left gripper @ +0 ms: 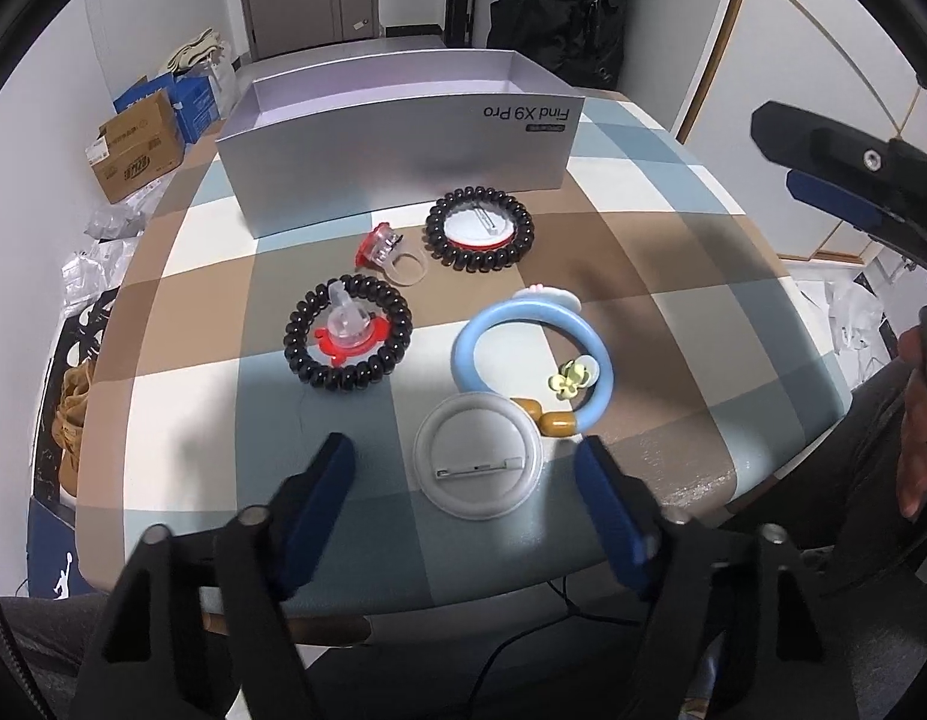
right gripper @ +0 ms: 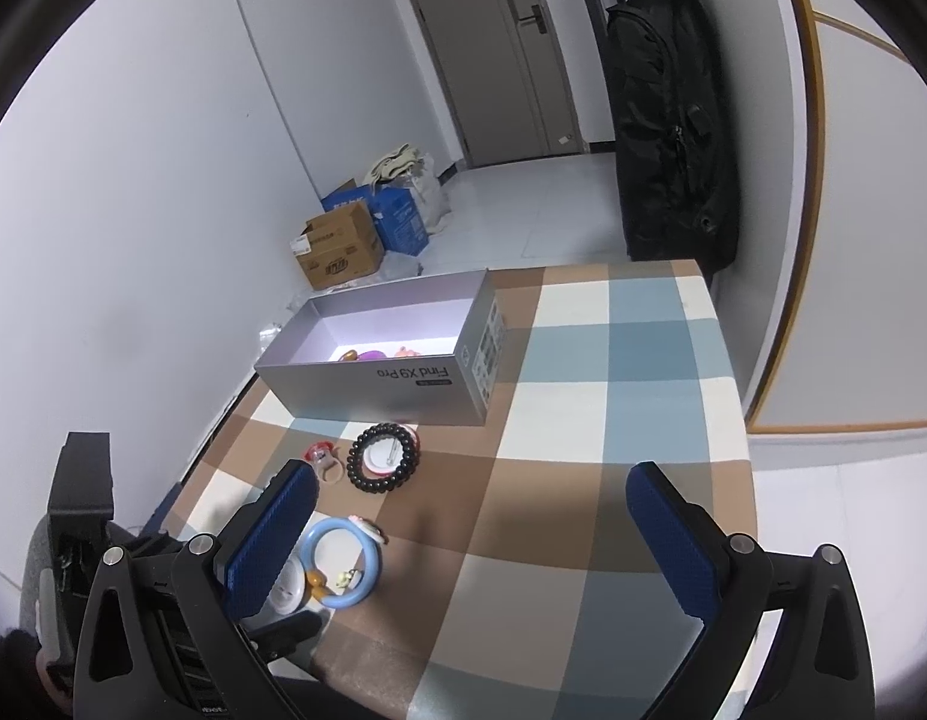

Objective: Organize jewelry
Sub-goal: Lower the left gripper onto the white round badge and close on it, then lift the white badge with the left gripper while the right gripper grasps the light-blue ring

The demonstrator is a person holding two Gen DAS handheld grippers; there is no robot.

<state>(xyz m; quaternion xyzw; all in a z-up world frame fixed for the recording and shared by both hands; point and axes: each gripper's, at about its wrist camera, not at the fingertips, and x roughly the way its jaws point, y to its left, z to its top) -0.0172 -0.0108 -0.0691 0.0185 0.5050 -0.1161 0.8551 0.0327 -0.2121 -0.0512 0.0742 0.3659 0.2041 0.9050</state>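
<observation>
My left gripper [left gripper: 463, 483], jaws released, straddles the clear round pin badge [left gripper: 479, 455] on the near worktop [left gripper: 673, 276]; my right gripper [right gripper: 472, 540] hangs open, farther off.

Matt silver cardboard box [left gripper: 403, 162]; glossy black coiled plastic hair ties [left gripper: 350, 338]; smooth light-blue plastic bangle [left gripper: 532, 354]; clear plastic pin badge [left gripper: 478, 456]; checked cloth-covered table [left gripper: 673, 276].

The left claw [left gripper: 463, 480] showed motion blur on both fingers, so contact with the clear round badge [left gripper: 479, 463] between them could not be judged. Beyond the right claw [right gripper: 469, 534], the small things in the box [right gripper: 403, 387] were mostly hidden by its near wall. Its left finger [right gripper: 271, 540] covered part of the badge.
</observation>
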